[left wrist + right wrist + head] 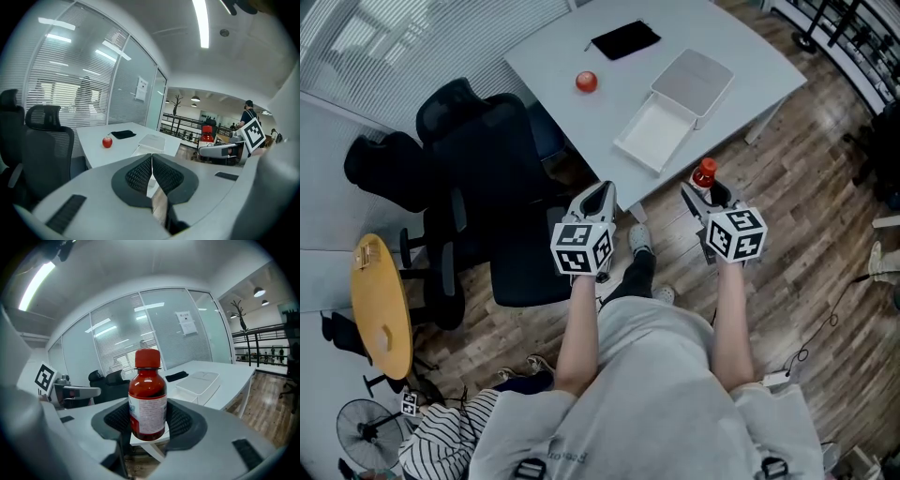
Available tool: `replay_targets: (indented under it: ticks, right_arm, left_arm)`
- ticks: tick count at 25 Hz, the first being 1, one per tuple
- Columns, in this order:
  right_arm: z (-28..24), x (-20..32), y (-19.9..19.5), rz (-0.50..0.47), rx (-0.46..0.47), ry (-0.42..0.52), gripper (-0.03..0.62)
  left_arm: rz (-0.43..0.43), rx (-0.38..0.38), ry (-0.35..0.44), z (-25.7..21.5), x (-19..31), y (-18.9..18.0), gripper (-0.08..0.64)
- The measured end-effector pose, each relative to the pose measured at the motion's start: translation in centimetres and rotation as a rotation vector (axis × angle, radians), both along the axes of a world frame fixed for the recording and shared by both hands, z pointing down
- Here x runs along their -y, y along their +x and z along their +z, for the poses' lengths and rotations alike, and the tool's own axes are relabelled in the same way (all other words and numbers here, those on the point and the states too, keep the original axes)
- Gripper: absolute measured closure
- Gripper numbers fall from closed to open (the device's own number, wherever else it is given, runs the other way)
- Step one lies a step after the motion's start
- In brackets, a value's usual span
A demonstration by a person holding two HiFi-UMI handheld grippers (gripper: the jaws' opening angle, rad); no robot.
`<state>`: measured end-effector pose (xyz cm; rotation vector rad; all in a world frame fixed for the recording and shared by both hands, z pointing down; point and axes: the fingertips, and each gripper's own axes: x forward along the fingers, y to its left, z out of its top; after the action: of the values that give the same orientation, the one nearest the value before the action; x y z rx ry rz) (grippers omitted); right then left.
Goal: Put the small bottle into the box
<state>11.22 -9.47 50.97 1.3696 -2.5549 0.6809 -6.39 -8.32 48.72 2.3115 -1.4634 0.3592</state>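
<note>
My right gripper [701, 192] [148, 423] is shut on the small bottle [147, 397], a dark red bottle with a red cap and a white label, held upright. Its cap [704, 172] shows red in the head view, just off the table's near edge. The same bottle [206, 135] appears in the left gripper view at the right. The white box [656, 134] lies open on the grey table [572, 47], its lid [694, 82] flat beyond it. My left gripper [598, 201] [151, 174] is shut with nothing between its pads, held near the table's edge.
A red apple [586, 82] [107, 142] and a black pouch [625, 39] lie on the table. Black office chairs [478, 159] stand left of me. A round yellow table [380, 305] and a fan [366, 433] are at lower left. Wooden floor lies below.
</note>
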Motion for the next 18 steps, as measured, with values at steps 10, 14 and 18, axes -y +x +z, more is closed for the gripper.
replay_targets:
  ticks: [10, 14, 18]
  right_arm:
    - [0.2, 7.5, -0.7, 0.013, -0.035, -0.021, 0.367]
    - [0.3, 10.5, -0.4, 0.026, -0.064, -0.03, 0.367]
    - [1.1, 12.8, -1.1, 0.0, -0.117, -0.044, 0.367]
  left_arm:
    - [0.052, -0.04, -0.027, 1.2, 8.6, 0.3, 0.531]
    - [0.086, -0.053, -0.031, 1.7, 11.7, 1.2, 0.531]
    - [0.105, -0.063, -0.036, 2.3, 14.2, 0.9, 0.531]
